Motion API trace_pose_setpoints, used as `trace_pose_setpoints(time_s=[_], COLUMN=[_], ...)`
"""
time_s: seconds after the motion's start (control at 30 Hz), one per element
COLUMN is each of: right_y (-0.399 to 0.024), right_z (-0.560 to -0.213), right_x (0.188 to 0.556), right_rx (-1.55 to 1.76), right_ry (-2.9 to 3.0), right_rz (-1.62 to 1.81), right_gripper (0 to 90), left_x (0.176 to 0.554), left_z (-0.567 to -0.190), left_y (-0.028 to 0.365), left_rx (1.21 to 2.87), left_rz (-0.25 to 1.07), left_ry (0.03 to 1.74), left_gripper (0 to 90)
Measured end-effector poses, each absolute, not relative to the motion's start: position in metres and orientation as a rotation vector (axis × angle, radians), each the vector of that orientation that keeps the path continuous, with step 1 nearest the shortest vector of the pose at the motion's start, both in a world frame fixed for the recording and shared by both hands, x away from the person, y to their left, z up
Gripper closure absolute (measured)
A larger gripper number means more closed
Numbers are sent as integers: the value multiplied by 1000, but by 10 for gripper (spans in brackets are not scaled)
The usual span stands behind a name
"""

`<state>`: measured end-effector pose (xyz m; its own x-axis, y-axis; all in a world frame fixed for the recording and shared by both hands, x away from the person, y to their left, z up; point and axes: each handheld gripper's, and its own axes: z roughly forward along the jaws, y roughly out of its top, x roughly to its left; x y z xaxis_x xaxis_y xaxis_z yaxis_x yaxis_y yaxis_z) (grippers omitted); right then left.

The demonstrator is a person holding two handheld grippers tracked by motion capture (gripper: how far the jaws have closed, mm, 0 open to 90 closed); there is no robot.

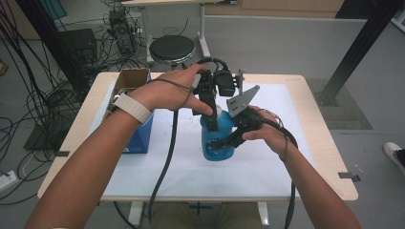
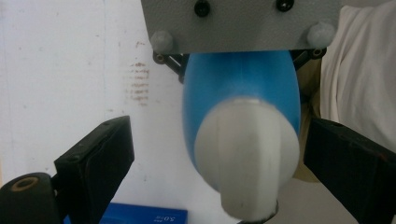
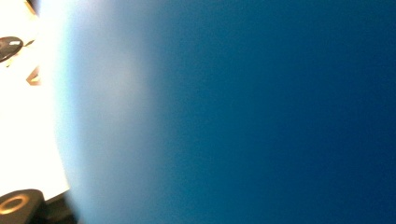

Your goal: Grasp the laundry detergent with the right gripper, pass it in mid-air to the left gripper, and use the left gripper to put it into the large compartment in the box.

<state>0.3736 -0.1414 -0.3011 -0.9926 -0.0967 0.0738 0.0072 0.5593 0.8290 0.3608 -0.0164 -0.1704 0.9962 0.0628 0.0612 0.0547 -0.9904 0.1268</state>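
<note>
On the white mat [image 1: 267, 162] covering the table [image 1: 329, 157], near its middle, stands a blue bottle [image 1: 217, 140] with a white cap [image 2: 247, 149]. The right gripper [image 1: 224, 142] comes in from the right side and is clamped on the bottle's lower body, its dark jaws pressed against the blue plastic; in the right gripper view the bottle's blue wall sits right up against the camera as a blur. The grey plate [image 1: 242, 100] on top of that gripper tilts up beside the bottle's shoulder.

The left gripper [image 1: 211, 119] points down over the top of the bottle. In the left gripper view its 2 black jaws stand apart, 1 on each side of the cap, with clear gaps between pads and cap, so they grip nothing. The left hand [image 1: 167, 93] wears a pale wristband [image 1: 131, 107].

To the left of the bottle, near the mat's edge, lies a blue box [image 1: 141, 136], and beyond it an open cardboard box [image 1: 131, 78]. A black stool [image 1: 172, 49] stands on the floor past the far edge of the table.
</note>
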Motion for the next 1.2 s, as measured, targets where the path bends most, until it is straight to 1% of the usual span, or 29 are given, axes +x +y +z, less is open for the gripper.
trace_pose_setpoints(time_s=[0.63, 0.83, 1.03, 1.1, 1.17, 1.2], right_y=[-142, -142, -142, -142, -142, -141], right_z=[-294, -294, -294, -294, -294, -294], right_x=[371, 370, 371, 371, 371, 370], right_rx=[86, 86, 87, 90, 91, 86], right_ry=[-2665, -2664, -2668, -2668, -2665, -2655], right_rz=[-1455, -1452, -1452, -1451, -1449, -1446], right_gripper=[431, 431, 431, 431, 431, 431], left_x=[361, 361, 360, 360, 360, 360], left_z=[-190, -191, -191, -192, -192, -192], left_y=[-24, -24, -24, -24, -24, -24], left_rx=[3018, 3018, 3012, 3010, 3012, 3013], left_rz=[39, 28, 21, 12, 8, 12], left_ry=[47, 35, 24, 22, 15, 13], left_gripper=[164, 201, 278, 289, 324, 325])
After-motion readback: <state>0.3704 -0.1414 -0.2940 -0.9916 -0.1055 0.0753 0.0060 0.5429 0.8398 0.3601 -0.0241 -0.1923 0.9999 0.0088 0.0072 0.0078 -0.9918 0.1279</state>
